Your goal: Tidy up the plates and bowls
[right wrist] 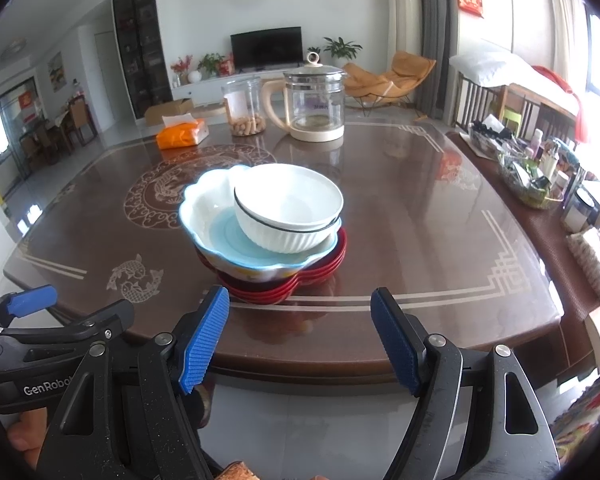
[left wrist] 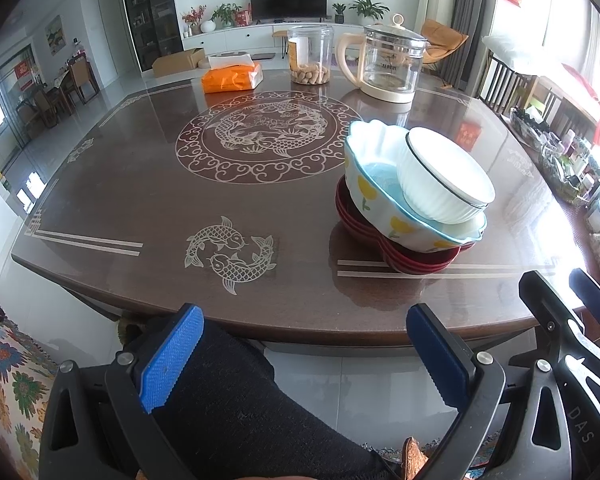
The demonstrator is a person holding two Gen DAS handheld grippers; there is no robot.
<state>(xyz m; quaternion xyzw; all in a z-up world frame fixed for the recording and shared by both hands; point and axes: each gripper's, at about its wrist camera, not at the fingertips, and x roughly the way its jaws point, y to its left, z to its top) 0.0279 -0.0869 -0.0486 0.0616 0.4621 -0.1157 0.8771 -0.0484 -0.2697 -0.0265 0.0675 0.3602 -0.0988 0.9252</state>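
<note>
Seemingly finished — white bowl [right wrist: 288, 206] nests in flowered bowl [right wrist: 220, 220] atop red plates [right wrist: 324, 270]; both grippers' jaws spread, empty, off the surface [right wrist: 420, 240].

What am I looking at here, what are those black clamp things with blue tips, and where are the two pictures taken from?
There is no robot. A person holds a hand-operated gripper in each hand, and each carries a wide-angle camera looking forward along its two blue-padded fingers. One picture comes from the left gripper, the other from the right gripper. Both are open, hold nothing, and hang just in front of the near edge of a brown table.

On the table is a stack of dishes: a white ribbed bowl sits tilted inside a scalloped bowl with a light blue interior, which rests on red plates. Farther back stand a glass kettle, a clear jar with something tan at the bottom, and an orange tissue pack. The dark shape under the left gripper looks like the person's clothed leg.
</note>
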